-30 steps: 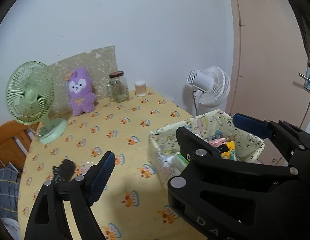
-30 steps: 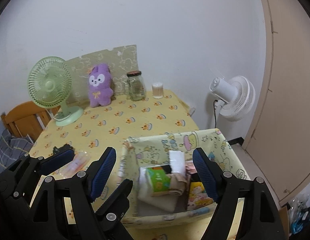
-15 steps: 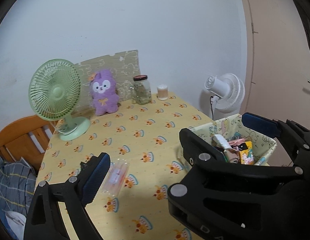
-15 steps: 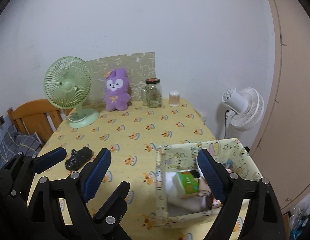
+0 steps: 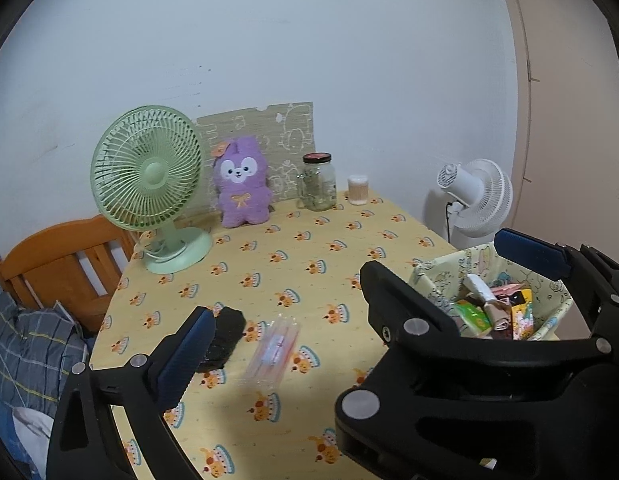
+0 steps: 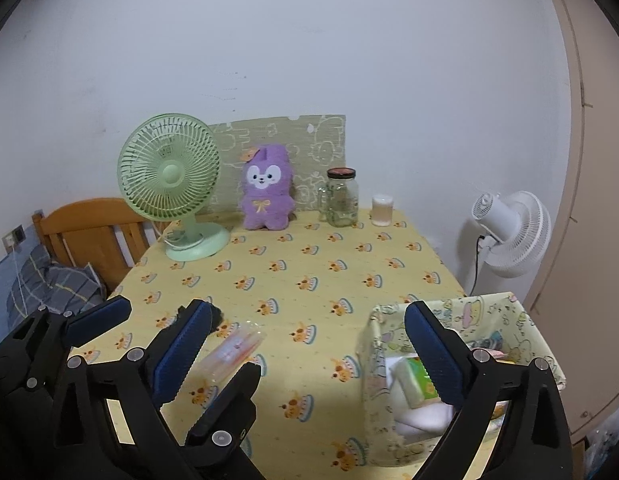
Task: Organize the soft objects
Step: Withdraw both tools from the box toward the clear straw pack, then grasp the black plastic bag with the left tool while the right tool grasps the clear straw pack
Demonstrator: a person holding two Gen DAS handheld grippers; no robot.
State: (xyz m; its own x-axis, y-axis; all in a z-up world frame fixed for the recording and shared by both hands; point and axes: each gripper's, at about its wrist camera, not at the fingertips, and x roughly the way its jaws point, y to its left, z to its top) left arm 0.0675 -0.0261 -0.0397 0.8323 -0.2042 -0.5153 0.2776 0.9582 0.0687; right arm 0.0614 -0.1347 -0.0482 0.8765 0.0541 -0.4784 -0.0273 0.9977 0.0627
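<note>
A patterned fabric basket (image 5: 441, 276) (image 6: 525, 320) with several small items stands at the table's right front. A black soft item (image 5: 227, 330) lies at the left front; in the right wrist view only a bit of it (image 6: 218, 314) shows behind a finger. A clear packet (image 5: 275, 346) (image 6: 235, 352) lies beside it. A purple plush (image 5: 241, 184) (image 6: 266, 188) sits at the back. My left gripper (image 5: 357, 292) is open and empty above the table front; it also shows in the right wrist view (image 6: 145, 312). My right gripper (image 6: 305, 344) is open and empty, its right finger over the basket.
A green desk fan (image 5: 149, 180) (image 6: 171, 178) stands back left. A glass jar (image 5: 317, 182) (image 6: 341, 196) and a small cup (image 5: 357, 190) (image 6: 381, 210) stand at the back. A white floor fan (image 5: 477, 196) (image 6: 509, 232) is right of the table, a wooden chair (image 5: 65, 256) at left.
Both grippers have pulled back and up from the table; the basket and the back objects look farther away. The black item and the clear packet now show between the left fingers.
</note>
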